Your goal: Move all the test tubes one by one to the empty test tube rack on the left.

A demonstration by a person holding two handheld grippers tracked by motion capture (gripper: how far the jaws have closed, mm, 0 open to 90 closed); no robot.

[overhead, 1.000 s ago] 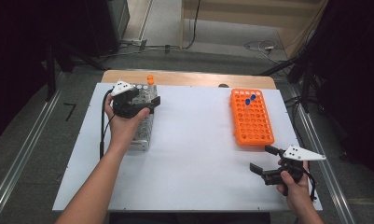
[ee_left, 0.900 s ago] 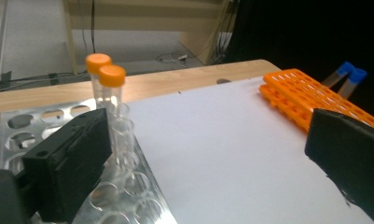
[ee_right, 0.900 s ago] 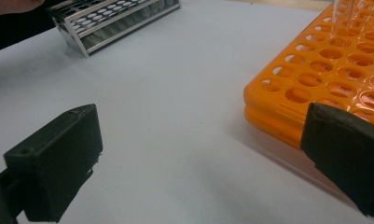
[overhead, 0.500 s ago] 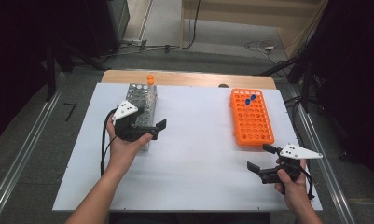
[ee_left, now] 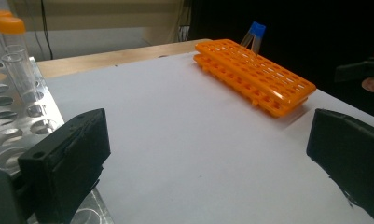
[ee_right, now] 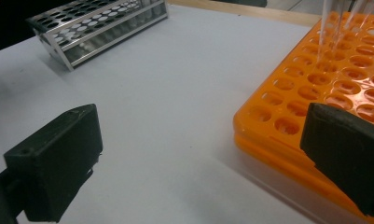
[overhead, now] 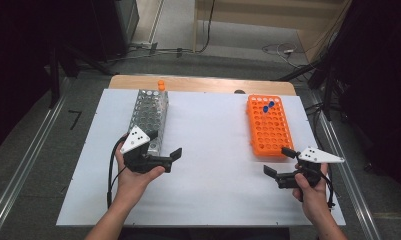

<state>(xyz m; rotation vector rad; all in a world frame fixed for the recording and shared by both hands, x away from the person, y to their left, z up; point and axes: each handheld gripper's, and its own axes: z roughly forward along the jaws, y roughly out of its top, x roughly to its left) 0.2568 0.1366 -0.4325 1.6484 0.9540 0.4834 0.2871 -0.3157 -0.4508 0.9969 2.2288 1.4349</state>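
On the left side of the white table (overhead: 213, 150), the metal rack (overhead: 150, 117) lies lengthwise, with 2 orange-capped tubes (overhead: 161, 85) at its far end. Just beside its near end, the left tongs (overhead: 164, 159) are held with jaws apart and nothing between them. Further right stands the orange rack (overhead: 269, 131), holding 2 blue-capped tubes (overhead: 268, 106) near its far end. Near its front right corner, the right tongs (overhead: 278, 162) also stand apart and empty.

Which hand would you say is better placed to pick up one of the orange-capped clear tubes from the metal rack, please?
Left, probably: the left gripper hangs open beside the perforated metal rack holding the orange-capped clear tubes, while the right gripper sits by the orange plastic rack.
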